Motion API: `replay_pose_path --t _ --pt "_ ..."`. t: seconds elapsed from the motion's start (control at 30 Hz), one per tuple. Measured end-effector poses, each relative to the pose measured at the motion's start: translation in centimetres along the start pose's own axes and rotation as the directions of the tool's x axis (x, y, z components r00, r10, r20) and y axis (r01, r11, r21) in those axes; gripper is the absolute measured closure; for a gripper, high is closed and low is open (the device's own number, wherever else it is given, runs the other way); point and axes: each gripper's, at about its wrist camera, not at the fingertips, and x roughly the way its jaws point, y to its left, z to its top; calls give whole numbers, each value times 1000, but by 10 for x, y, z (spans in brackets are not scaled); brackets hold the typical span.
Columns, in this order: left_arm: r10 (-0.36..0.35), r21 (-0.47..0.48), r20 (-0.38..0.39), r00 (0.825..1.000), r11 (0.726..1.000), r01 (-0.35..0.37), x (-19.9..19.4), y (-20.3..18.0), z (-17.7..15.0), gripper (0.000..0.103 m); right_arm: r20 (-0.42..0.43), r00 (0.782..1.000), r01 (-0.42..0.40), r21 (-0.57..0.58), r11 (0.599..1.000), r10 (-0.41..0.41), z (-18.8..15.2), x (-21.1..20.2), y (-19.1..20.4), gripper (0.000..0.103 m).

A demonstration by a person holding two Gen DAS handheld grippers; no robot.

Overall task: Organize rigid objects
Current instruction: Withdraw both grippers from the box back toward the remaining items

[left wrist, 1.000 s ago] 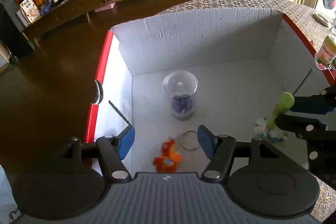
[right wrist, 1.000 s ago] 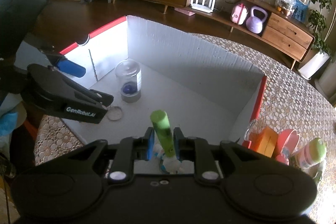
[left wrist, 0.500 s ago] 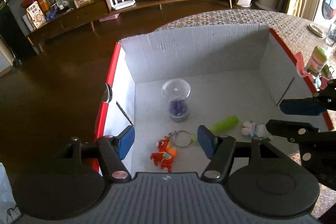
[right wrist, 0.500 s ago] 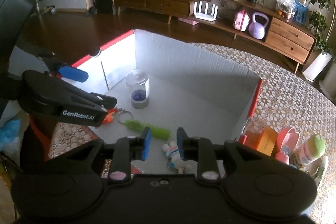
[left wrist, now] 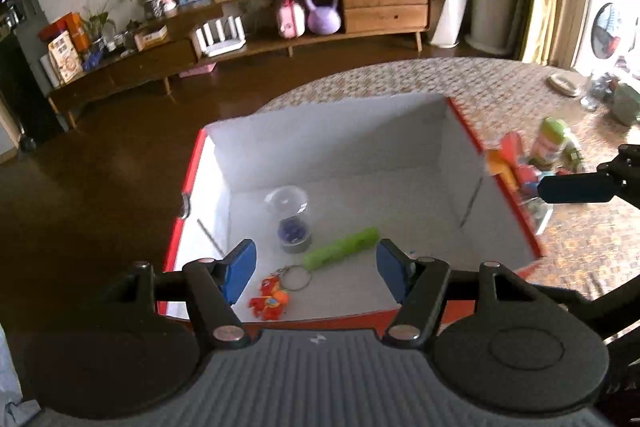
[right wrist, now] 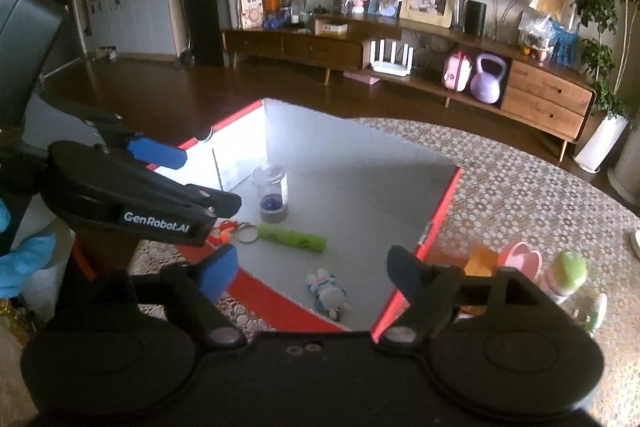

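A red-rimmed white box (left wrist: 460, 163) (right wrist: 440, 211) sits on the patterned table. Inside lie a green tube (left wrist: 340, 248) (right wrist: 291, 238), a clear jar with purple contents (left wrist: 292, 219) (right wrist: 272, 193), an orange toy keychain (left wrist: 270, 299) (right wrist: 222, 231) and a small white plush (right wrist: 328, 293). My left gripper (left wrist: 314, 269) is open and empty, raised above the box's near edge. My right gripper (right wrist: 310, 273) is open and empty, above the box's right near corner. Right of the box lie a green-capped bottle (left wrist: 554, 143) (right wrist: 564, 273), an orange block (right wrist: 480, 261) and a pink bowl (right wrist: 520, 259).
The left gripper's body (right wrist: 132, 195) shows in the right wrist view over the box's left side. A white dish (left wrist: 562, 83) sits far right on the table. A wooden sideboard (left wrist: 280, 27) stands beyond the dark floor.
My right gripper let go of the green tube, which now lies flat in the box, then opened wide. Both grippers rose and pulled back from the box.
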Motion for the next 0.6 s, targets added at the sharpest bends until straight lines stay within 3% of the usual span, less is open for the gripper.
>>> replay_pose_path --t 0.07,0.17,0.6 --pt "-17 -1 19 1000 1000 17 -7 -6 0 28 11 1000 -1 10 1000 0 -3 -11 -4 14" --pt "-38 -6 44 998 999 38 -17 -16 0 28 28 1000 4 14 1000 -5 -10 -24 -10 6" --pt "-130 -37 135 982 990 137 -41 -60 -4 19 51 997 57 82 995 -61 -48 -80 -58 1"
